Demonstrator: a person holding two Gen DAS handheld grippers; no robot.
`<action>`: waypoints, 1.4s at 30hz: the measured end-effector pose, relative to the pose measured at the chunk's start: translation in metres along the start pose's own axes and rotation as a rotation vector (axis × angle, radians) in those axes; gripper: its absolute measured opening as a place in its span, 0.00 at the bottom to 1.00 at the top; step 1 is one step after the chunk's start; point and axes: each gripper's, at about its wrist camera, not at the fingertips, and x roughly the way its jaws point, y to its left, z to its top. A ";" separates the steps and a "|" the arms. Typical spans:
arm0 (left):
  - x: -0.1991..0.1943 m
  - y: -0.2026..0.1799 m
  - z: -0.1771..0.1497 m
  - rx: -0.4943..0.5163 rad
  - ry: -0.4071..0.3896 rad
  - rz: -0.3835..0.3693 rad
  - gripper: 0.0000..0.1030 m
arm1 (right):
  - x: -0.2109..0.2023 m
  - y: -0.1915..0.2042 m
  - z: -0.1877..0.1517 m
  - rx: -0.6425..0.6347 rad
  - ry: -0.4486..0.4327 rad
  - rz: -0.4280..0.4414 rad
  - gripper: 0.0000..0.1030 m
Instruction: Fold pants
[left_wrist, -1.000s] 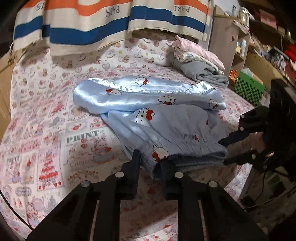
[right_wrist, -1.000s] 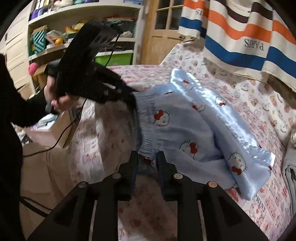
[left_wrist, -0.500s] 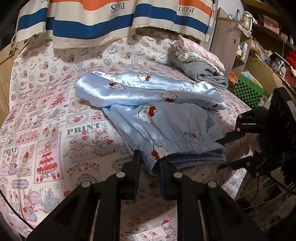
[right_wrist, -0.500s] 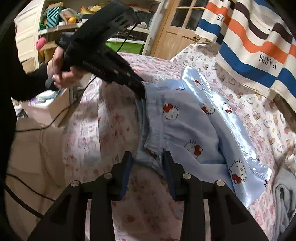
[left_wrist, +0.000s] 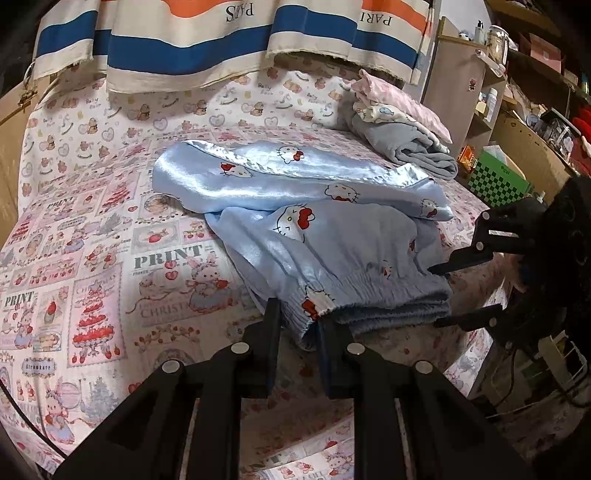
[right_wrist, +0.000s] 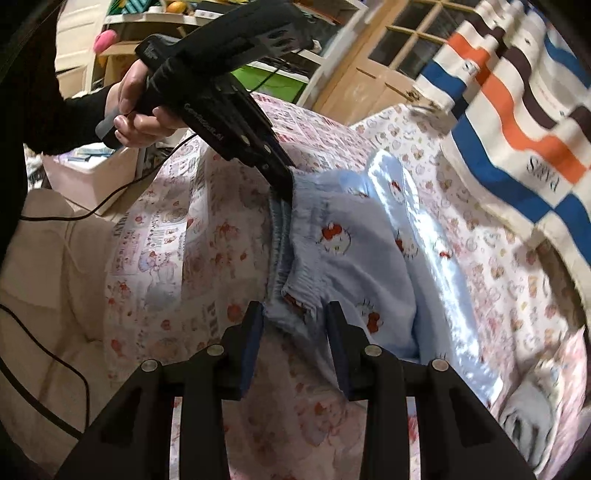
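Observation:
Light blue satin pants (left_wrist: 332, 236) with a cat print lie folded on the bed, waistband toward me; they also show in the right wrist view (right_wrist: 354, 251). My left gripper (left_wrist: 297, 326) has its jaws apart around the near left corner of the waistband. My right gripper (right_wrist: 293, 323) is open, its jaws spread around the waistband's other corner without pinching it. In the left wrist view the right gripper (left_wrist: 443, 295) shows at the right. In the right wrist view the left gripper (right_wrist: 284, 184) shows with a hand on it, its tips at the far waistband corner.
The bed (left_wrist: 110, 258) has a pink printed sheet. A stack of folded clothes (left_wrist: 402, 129) sits at its far right corner. A striped cloth (left_wrist: 221, 40) hangs behind. Shelves and boxes (left_wrist: 517, 122) stand right of the bed, a door (right_wrist: 373, 74) beyond.
My right gripper has opened and let go of the waistband corner. My left gripper's jaws have widened a little. The pants have settled lower on the bed.

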 end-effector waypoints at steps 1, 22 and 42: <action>0.000 0.001 0.000 -0.002 0.000 -0.001 0.17 | 0.002 0.001 0.002 -0.016 0.000 -0.010 0.34; -0.002 -0.001 0.083 0.032 -0.139 -0.026 0.17 | -0.017 -0.091 0.002 0.491 -0.217 -0.072 0.09; 0.058 -0.006 0.140 0.142 -0.052 0.051 0.36 | 0.048 -0.238 -0.059 0.982 -0.115 -0.037 0.10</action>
